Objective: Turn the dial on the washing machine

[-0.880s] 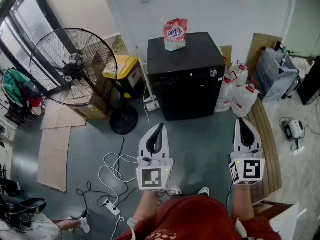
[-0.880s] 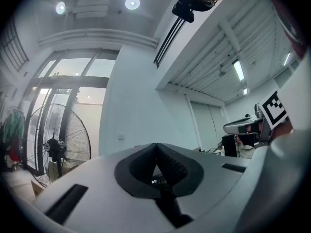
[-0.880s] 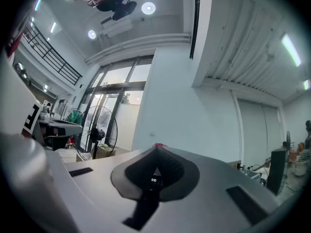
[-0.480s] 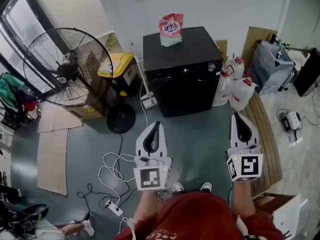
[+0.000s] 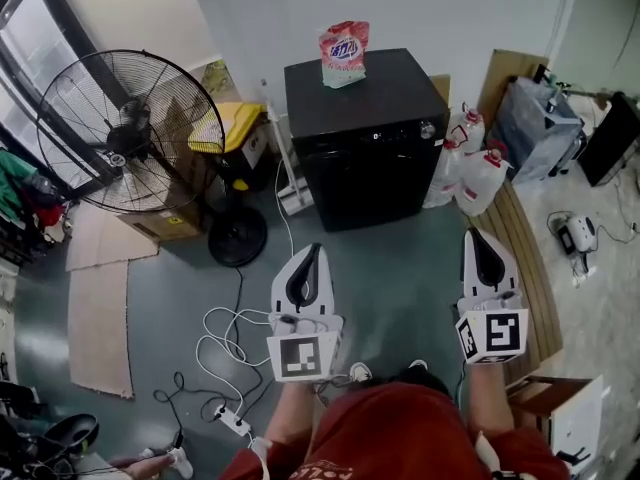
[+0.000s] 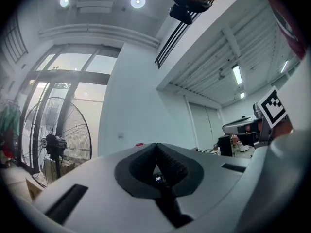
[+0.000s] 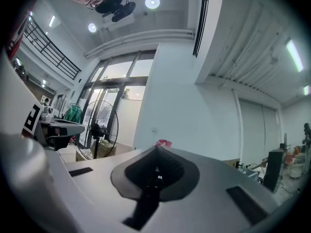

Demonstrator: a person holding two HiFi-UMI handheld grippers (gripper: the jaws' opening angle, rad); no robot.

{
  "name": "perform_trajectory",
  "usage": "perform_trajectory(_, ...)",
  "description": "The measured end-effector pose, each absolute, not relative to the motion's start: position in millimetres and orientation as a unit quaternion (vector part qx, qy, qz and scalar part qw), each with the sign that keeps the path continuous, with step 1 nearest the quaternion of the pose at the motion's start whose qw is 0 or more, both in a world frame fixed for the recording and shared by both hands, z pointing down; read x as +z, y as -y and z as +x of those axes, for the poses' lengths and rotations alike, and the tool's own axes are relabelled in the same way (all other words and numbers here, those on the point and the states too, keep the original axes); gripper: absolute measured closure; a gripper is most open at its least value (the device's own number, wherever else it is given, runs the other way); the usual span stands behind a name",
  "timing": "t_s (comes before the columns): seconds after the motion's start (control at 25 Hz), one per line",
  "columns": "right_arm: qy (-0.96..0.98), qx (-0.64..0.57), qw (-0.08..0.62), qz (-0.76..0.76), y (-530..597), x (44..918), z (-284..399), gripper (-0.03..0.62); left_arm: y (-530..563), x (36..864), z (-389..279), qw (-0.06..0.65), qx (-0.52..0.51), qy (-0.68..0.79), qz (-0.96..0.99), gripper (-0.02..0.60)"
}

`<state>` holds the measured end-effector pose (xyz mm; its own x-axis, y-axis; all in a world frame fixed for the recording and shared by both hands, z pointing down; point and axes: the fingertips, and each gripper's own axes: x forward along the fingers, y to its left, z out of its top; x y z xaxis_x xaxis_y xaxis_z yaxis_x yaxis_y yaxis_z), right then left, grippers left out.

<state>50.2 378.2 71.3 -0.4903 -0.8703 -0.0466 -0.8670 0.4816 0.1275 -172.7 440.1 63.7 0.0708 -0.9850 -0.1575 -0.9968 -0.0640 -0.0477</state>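
Observation:
The black washing machine point(image 5: 365, 148) stands against the far wall, with a small silver dial point(image 5: 427, 129) at the right end of its front panel. A pink detergent bag point(image 5: 343, 54) sits on its lid. My left gripper point(image 5: 314, 253) and right gripper point(image 5: 475, 238) hover side by side over the floor, well short of the machine and pointing toward it. Both are shut with nothing between the jaws. In the left gripper view the left gripper point(image 6: 156, 145) has its jaws pressed together at the tip. The right gripper point(image 7: 156, 150) shows the same in the right gripper view.
A large standing fan point(image 5: 120, 133) and a yellow bin point(image 5: 232, 133) are left of the machine. White jugs point(image 5: 470, 173) stand at its right. Cables and a power strip point(image 5: 232, 340) lie on the floor at my left. A wooden plank point(image 5: 522, 258) runs along the right.
The head view has shifted a little, so the washing machine sits slightly higher and further left. Both grippers stay shut and keep about the same place in the frame.

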Motion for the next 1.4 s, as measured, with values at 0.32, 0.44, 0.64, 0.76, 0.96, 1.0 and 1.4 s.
perform_trajectory(0.32,0.858,-0.067,0.018,0.509,-388,80,22,0.586,-442,74,-199,0.068,0.038,-0.674,-0.735,0.572)
perform_trajectory(0.44,0.857,-0.067,0.021,0.511,-384,82,18,0.586,-437,77,-201,0.068,0.033,-0.675,-0.734,0.572)
perform_trajectory(0.64,0.859,-0.061,0.013,0.508,-368,93,21,0.586,-417,84,-188,0.075,0.027,-0.674,-0.734,0.572)
perform_trajectory(0.76,0.862,-0.054,0.014,0.504,-352,101,23,0.586,-401,88,-179,0.068,0.027,-0.676,-0.733,0.572)
perform_trajectory(0.96,0.859,-0.045,0.011,0.51,-309,108,52,0.585,-356,99,-152,0.061,0.018,-0.676,-0.734,0.572)
perform_trajectory(1.0,0.857,-0.041,0.01,0.514,-298,109,62,0.585,-345,100,-144,0.059,0.019,-0.676,-0.734,0.572)
perform_trajectory(1.4,0.85,-0.025,0.018,0.527,-185,128,160,0.585,-222,109,-44,0.059,0.01,-0.669,-0.741,0.572)
